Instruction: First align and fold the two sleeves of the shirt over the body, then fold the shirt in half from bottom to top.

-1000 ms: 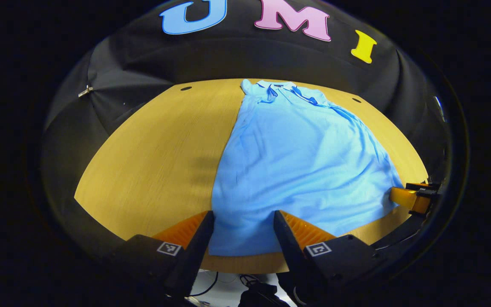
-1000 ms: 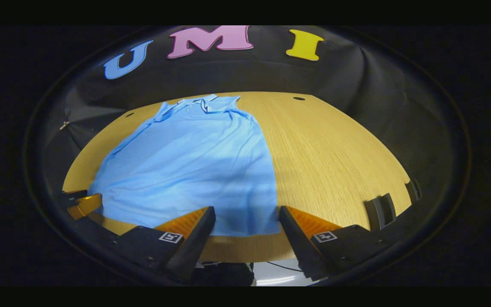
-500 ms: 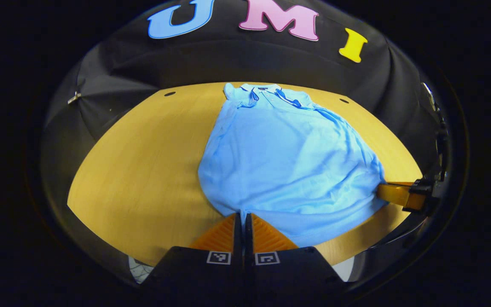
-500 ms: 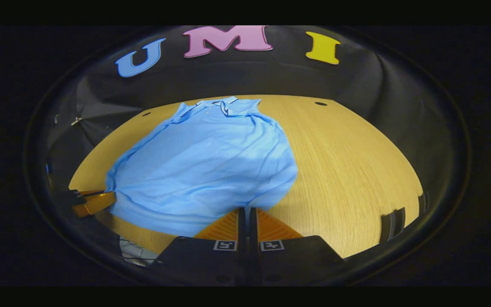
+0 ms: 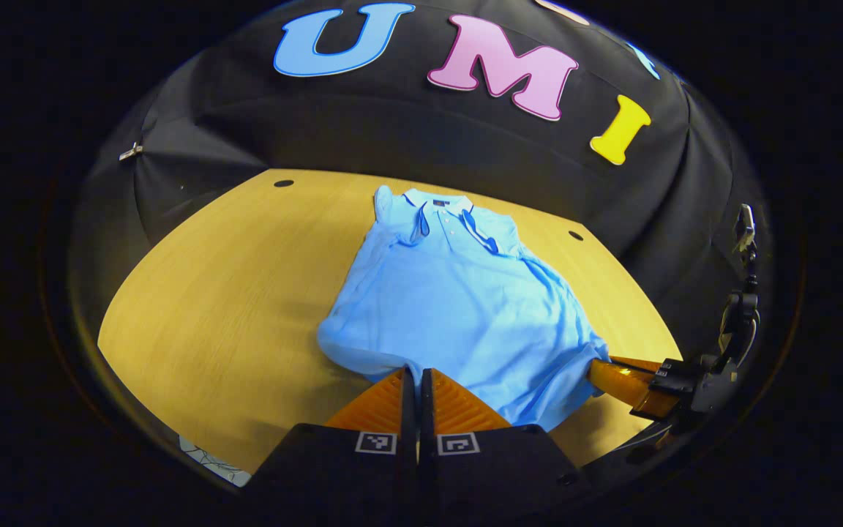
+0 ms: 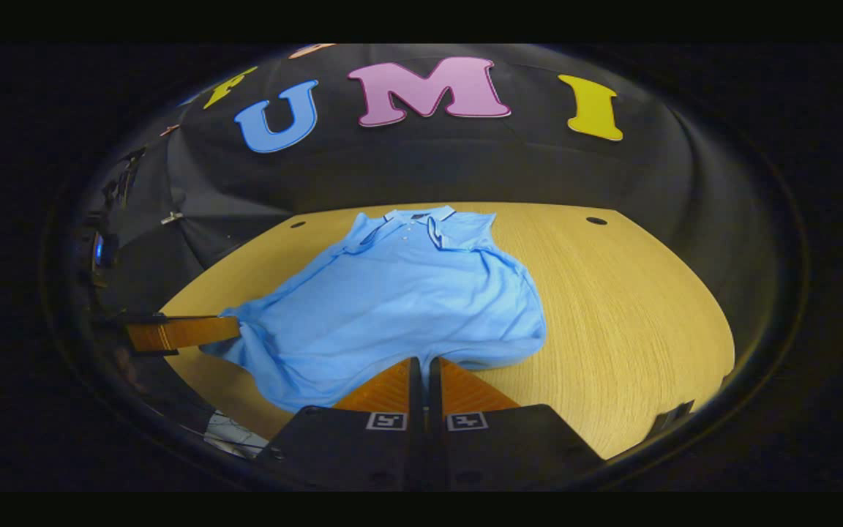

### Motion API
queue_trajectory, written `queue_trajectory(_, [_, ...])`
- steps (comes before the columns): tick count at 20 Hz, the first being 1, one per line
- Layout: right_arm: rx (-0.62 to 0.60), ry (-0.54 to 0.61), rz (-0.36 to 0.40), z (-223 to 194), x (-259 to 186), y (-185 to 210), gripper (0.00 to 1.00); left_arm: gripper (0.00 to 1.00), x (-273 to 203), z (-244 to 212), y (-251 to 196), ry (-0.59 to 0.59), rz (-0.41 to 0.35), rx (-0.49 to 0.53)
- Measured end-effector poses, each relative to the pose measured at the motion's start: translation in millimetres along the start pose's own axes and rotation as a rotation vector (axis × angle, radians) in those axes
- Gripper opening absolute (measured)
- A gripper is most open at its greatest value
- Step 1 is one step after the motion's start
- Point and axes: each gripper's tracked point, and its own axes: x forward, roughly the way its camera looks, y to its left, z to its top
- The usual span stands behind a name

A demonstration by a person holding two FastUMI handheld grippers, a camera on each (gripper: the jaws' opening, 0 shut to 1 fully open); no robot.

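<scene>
The light blue polo shirt (image 5: 458, 307) lies on the wooden table (image 5: 231, 293), front side up. Its collar (image 5: 440, 212) with the small buttons is at the end of the shirt nearest the black cloth wall (image 5: 392, 139). In the right gripper view the same polo shirt (image 6: 407, 293) spreads from the collar (image 6: 414, 218) down toward the near table (image 6: 612, 307) edge, and both sleeves are already laid over the body.

The bottom hem of the shirt is raised from the table at two corners, so the lower part of the cloth is bunched and wrinkled, with a dip in the hem between the two corners. The upper part, near the collar, rests flat on the wood.

The left gripper (image 5: 418, 373) has its two fingers pressed together with almost no gap, and a pinch of the hem is caught between them at the shirt's corner. The right gripper (image 6: 421, 362) stands the same way: fingers closed tight on the hem at the other bottom corner.

In the left gripper view the right gripper (image 5: 626, 377) also appears to the side of the shirt, touching the corner of the hem. In the right gripper view the left gripper (image 6: 202, 331) appears at the opposite side of the shirt, at the other corner of the hem.

Beyond the collar, two small dark holes (image 6: 596, 220) are in the table top, near the cloth wall (image 6: 465, 161).
</scene>
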Motion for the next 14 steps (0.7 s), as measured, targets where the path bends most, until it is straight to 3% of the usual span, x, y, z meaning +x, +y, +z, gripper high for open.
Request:
queue_trajectory(4, [-0.038,-0.088,-0.009,50.6,27.5,-13.3,0.0,0.06,21.4,50.0,-2.9,-0.069,0.005,0.029])
queue_trajectory(5, [-0.038,-0.111,-0.007,63.7,35.5,-15.9,0.1,0.06,27.7,61.3,-3.2,-0.083,0.003,0.035])
queue_trajectory(9, [-0.092,-0.204,-0.021,118.8,68.7,-32.7,0.0,0.06,62.7,114.7,1.9,-0.139,0.019,0.058])
queue_trajectory(10, [-0.085,-0.223,-0.015,134.0,79.1,-34.3,0.1,0.06,72.3,130.1,2.6,-0.154,0.018,0.055])
queue_trajectory(11, [-0.082,-0.243,-0.011,148.2,89.3,-35.6,0.0,0.06,82.6,147.2,2.4,-0.171,0.018,0.049])
queue_trajectory(14, [-0.109,-0.315,-0.021,195.3,122.2,-48.1,0.11,0.06,114.0,196.6,7.6,-0.222,0.018,0.031])
